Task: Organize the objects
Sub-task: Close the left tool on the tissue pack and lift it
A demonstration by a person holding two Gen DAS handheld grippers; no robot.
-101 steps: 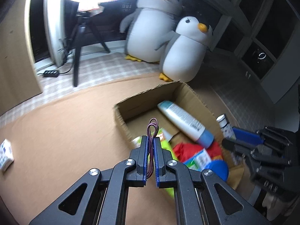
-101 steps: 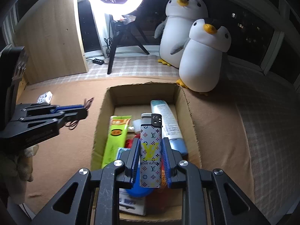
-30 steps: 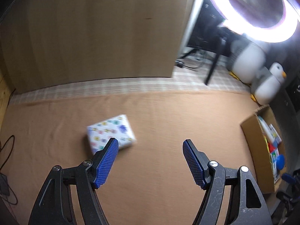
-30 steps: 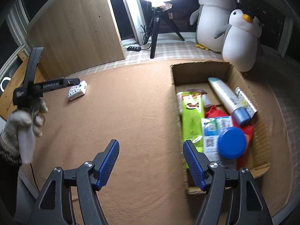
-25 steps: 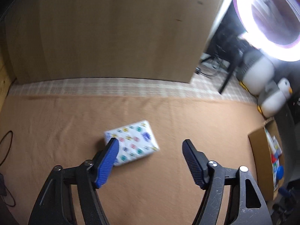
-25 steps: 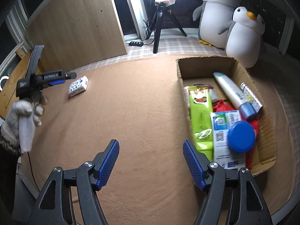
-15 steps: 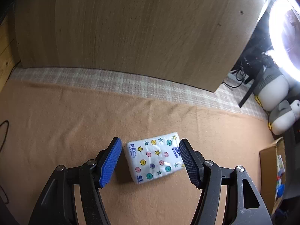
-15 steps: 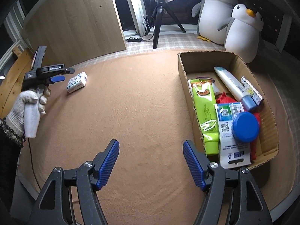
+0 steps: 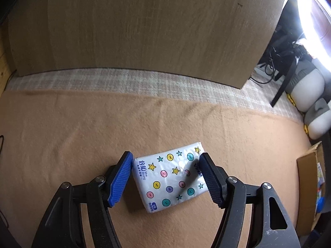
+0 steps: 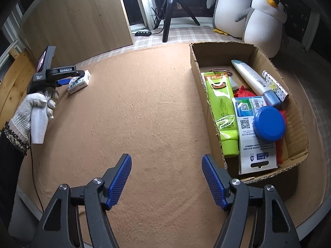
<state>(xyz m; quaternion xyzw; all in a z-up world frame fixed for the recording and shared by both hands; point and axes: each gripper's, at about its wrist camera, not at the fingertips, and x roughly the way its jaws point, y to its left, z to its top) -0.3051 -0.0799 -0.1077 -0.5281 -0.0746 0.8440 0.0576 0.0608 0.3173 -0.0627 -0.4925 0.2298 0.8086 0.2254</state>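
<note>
The tissue pack (image 9: pixel 172 175) lies flat on the brown blanket (image 9: pixel 82 128), toward its far left corner as the right wrist view shows it, well apart from the cardboard box (image 10: pixel 195 66) near the blanket's right edge. It appears to be the last loose item, since the box already holds a green tube (image 10: pixel 222 105), a white bottle (image 10: pixel 251 78), a blue lid (image 10: pixel 269 123) and other packets, so fetching it is probably the step in hand.

The left gripper (image 9: pixel 165 177) points steeply down over the pack, which explains the straddle: one blue pad sits just beside the pack's left short edge and the other overlaps its right end (whether that pad touches the wrapper, I cannot tell). Its jaws stand wide, nothing clamped, with the pack squarely between them but skewed to the jaw line.

The right gripper (image 10: pixel 166 177) hangs over bare blanket near the box's front left corner, jaws wide and empty, likely waiting.
</note>
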